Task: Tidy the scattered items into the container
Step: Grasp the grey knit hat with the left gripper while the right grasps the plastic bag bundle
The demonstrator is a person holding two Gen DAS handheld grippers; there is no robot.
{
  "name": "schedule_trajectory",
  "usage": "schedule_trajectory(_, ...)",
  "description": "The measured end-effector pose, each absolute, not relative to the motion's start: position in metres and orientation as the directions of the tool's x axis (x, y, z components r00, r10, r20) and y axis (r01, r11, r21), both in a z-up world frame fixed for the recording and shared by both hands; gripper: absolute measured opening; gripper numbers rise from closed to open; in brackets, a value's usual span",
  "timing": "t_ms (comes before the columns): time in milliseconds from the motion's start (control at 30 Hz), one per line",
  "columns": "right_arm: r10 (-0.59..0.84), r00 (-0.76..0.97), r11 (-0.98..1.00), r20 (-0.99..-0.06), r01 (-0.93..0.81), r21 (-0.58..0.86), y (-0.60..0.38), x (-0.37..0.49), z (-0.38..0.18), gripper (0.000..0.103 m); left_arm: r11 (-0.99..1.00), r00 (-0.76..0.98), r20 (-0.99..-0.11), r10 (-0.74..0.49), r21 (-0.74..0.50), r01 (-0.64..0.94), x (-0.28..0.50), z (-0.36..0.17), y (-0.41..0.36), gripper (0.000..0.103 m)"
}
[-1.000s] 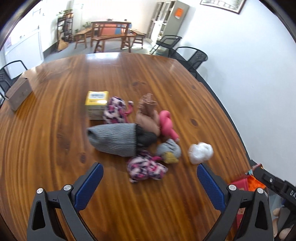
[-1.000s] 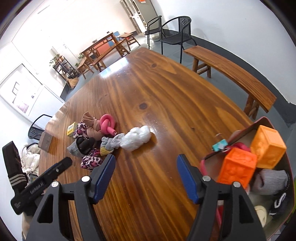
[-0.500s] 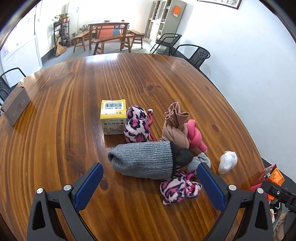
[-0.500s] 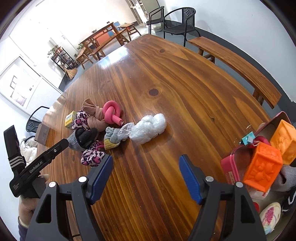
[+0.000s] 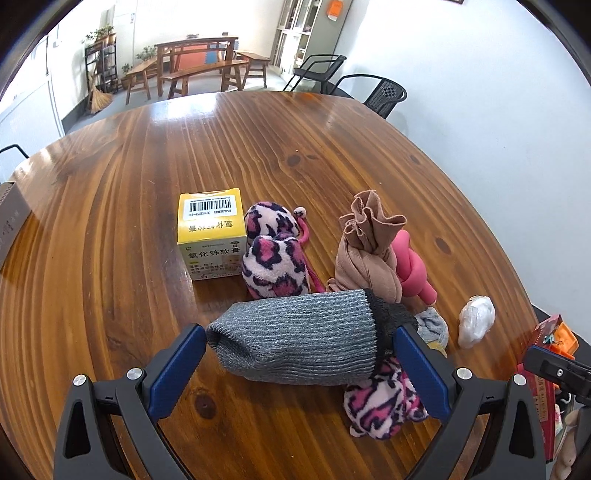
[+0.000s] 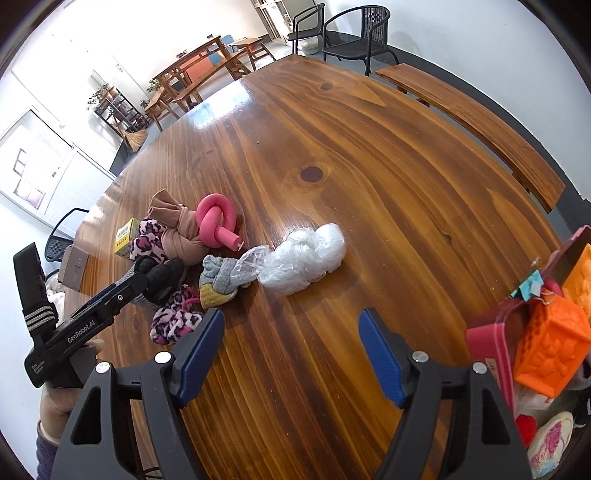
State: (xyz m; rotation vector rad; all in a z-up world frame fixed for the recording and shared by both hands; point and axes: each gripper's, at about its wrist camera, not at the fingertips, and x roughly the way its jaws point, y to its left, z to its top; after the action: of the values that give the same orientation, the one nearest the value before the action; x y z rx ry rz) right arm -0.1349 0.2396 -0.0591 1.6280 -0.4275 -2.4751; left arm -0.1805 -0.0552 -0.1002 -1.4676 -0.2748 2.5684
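My left gripper (image 5: 299,354) stands open low over the wooden table (image 5: 258,147), a grey knit sock (image 5: 299,339) with a black cuff lying lengthwise between its blue pads. Around the sock lie a yellow box (image 5: 210,236), pink leopard socks (image 5: 273,254), a tan knotted sock (image 5: 365,254), a pink knotted tube (image 5: 413,266) and a white plastic bundle (image 5: 476,321). My right gripper (image 6: 291,343) is open and holds nothing, a short way in front of the white bundle (image 6: 303,258). The red container (image 6: 491,347) at the right holds orange cubes (image 6: 550,350).
A brown carton (image 6: 74,266) sits near the table's far left edge. A wooden bench (image 6: 472,122) runs along the right side, with black chairs (image 6: 354,29) beyond the far end. A person's hand (image 6: 62,402) holds the left gripper's handle.
Both grippers came down and closer to the pile. The grey sock, earlier ahead of the left gripper, now lies between its fingers. The container slid toward the right edge of the right wrist view.
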Motion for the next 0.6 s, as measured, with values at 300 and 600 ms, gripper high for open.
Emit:
schedule_trajectory(300,-0.265,-0.397,-0.953,-0.879,-0.03,0.301,0.232,-0.161,-0.074,0.079,-0.964,-0.509,-0.823,0.251,-0.263,-0.051,-0.183,-0.107,-0.06,0.09)
schedule_trajectory(600,-0.234,-0.371,-0.963,-0.899,-0.039,0.267,0.228,-0.185,-0.097,0.079,-0.961,-0.538,-0.804,0.253,-0.272,-0.046,-0.174,-0.099,-0.065,0.057)
